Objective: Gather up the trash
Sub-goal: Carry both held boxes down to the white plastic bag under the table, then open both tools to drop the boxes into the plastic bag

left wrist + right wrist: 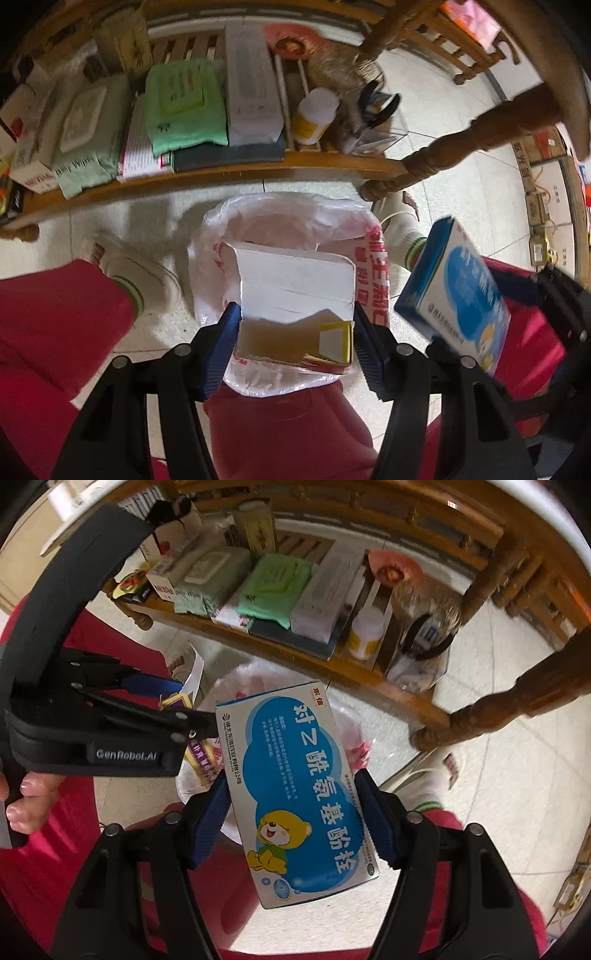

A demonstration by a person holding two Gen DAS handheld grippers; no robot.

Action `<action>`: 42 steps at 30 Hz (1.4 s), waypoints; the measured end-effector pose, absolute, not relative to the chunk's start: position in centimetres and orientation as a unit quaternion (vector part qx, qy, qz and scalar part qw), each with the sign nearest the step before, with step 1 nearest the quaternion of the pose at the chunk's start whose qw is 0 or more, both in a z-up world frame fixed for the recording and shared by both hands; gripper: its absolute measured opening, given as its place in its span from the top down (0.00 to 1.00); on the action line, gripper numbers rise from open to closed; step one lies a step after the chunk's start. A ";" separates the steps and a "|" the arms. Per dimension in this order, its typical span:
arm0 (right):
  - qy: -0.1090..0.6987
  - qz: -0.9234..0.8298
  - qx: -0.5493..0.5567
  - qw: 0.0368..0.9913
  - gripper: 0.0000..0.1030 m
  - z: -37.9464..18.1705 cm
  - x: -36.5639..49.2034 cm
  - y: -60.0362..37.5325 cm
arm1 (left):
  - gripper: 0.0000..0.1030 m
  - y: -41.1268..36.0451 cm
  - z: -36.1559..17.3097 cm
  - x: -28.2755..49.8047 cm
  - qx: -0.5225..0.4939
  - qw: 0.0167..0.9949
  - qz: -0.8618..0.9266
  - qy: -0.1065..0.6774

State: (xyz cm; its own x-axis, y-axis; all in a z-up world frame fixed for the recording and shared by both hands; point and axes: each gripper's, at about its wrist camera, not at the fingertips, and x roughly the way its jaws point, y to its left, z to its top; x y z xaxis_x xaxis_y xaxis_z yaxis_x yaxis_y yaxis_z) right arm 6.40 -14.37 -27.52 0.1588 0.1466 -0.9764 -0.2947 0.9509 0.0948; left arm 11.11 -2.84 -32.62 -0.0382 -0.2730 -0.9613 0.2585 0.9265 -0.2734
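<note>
left gripper (295,332): fingers clamped on torn white carton (295,284), held over white plastic bag (284,218) on floor | right gripper (291,819): fingers gripping blue medicine box (295,782) above same bag | wooden shelf (221,170) behind holds wipes packs (184,103)

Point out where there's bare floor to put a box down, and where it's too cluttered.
Bare tile lies right of the turned table leg, short of the cardboard boxes. A narrower strip runs between the low shelf and the bag-lined bin. The shelf is packed; around the bin, feet and red trouser legs crowd in.
</note>
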 end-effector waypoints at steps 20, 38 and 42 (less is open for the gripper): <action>0.695 0.118 -0.020 0.709 0.36 -37.8 7.5 -14.0 | 0.44 -2.7 -40.9 14.0 -0.028 0.638 -0.135 0.758; 0.713 0.130 -0.018 0.688 0.36 -40.3 7.6 -12.9 | 0.43 -3.0 -43.3 14.6 -0.037 0.620 -0.119 0.775; 0.712 0.129 -0.019 0.690 0.35 -40.3 7.6 -12.8 | 0.33 -3.0 -43.7 14.6 -0.033 0.611 -0.115 0.783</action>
